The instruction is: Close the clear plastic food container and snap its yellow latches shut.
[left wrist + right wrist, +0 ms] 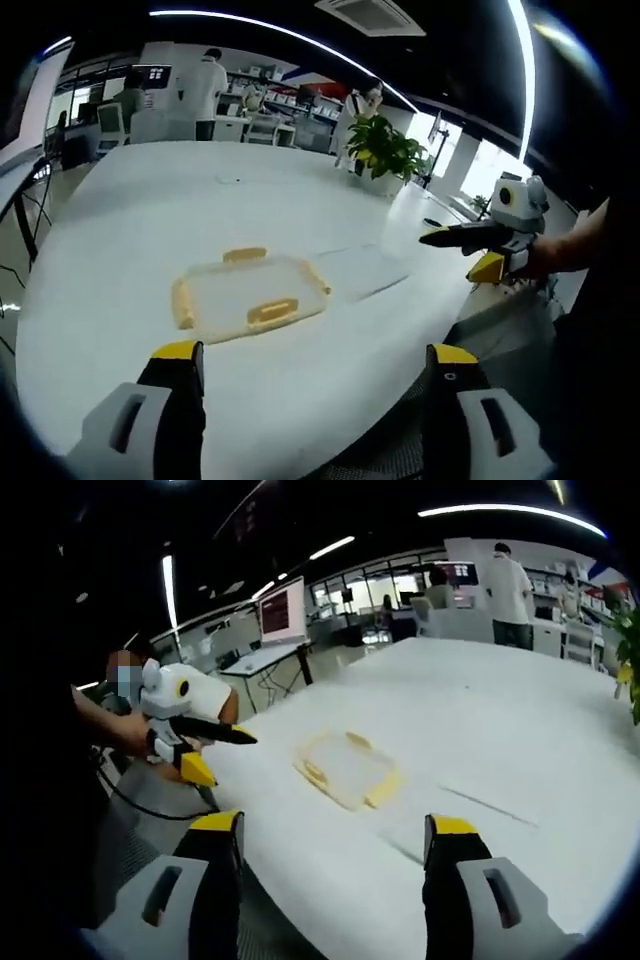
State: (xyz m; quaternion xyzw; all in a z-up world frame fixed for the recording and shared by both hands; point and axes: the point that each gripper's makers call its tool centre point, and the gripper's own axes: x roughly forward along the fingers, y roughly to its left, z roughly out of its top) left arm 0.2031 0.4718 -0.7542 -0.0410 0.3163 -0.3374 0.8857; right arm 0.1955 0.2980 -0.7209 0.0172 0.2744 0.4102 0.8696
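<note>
Well ahead of both tongs, container flat on white table (latches yellow); left tongs and right tongs spread, empty.

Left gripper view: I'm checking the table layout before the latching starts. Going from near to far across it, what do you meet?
Left gripper with open jaws → clear container with yellow latches on the white table → potted plant at the far edge → people standing at desks behind.

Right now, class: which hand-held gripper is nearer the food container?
Neither clearly. The left hand-held gripper and the right hand-held gripper are both off the container, hovering open near the table edge on opposite sides.
</note>
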